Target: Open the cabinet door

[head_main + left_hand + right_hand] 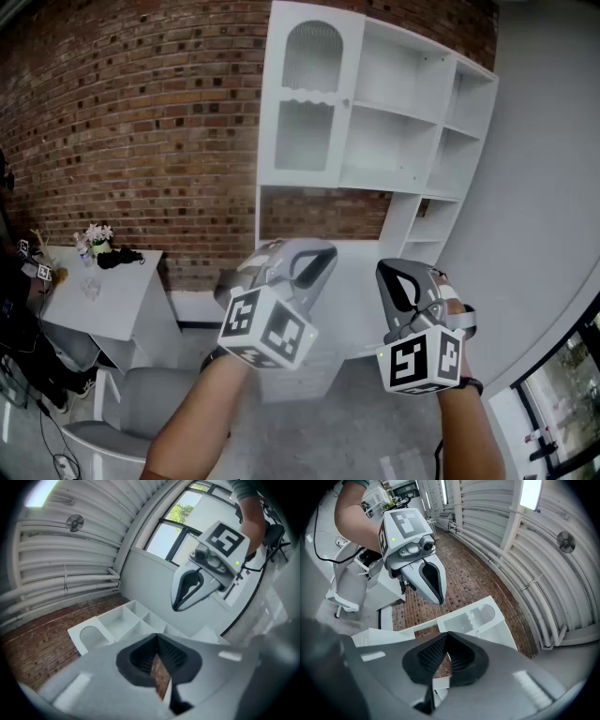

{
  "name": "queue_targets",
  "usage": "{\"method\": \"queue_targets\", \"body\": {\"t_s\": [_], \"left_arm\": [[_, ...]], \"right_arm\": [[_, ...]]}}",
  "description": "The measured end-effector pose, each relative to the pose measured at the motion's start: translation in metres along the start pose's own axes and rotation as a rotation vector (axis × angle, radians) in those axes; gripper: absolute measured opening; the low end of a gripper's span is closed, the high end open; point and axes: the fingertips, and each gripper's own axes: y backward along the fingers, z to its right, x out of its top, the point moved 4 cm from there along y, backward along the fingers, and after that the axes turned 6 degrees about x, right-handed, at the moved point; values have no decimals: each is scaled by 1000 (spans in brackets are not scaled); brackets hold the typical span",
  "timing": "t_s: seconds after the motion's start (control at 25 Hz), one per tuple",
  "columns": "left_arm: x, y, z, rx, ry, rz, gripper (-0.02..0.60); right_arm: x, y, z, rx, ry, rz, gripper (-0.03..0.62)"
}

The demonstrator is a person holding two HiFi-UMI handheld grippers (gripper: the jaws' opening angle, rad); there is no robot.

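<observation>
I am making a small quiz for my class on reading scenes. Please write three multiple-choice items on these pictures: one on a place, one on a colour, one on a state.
1. Where on the white cabinet is the arched door?
A. lower right
B. upper left
C. bottom middle

2. What colour is the wall behind the cabinet?
A. green
B. yellow
C. red-brown

3. How is the arched door now?
A. closed
B. wide open
C. lying on the floor

Answers:
1 B: in the head view the door fills the top left section.
2 C: red-brown brick shows beside the cabinet and through its open gap.
3 A: the door sits flush in its frame.
</observation>
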Motion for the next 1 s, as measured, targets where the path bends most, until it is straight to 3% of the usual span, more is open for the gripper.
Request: {"method": "queue_targets", "body": {"t_s": [0.24, 0.56, 1.0], "left_arm": [[6, 17, 2, -17, 40, -43, 3], [25, 17, -11, -8, 34, -28, 3], [22, 23, -19, -2, 35, -16, 3]], "right_arm": [[12, 8, -7, 67, -42, 16, 5], [22, 23, 20, 40, -70, 44, 5], [38, 18, 27, 23, -84, 86, 6]]}}
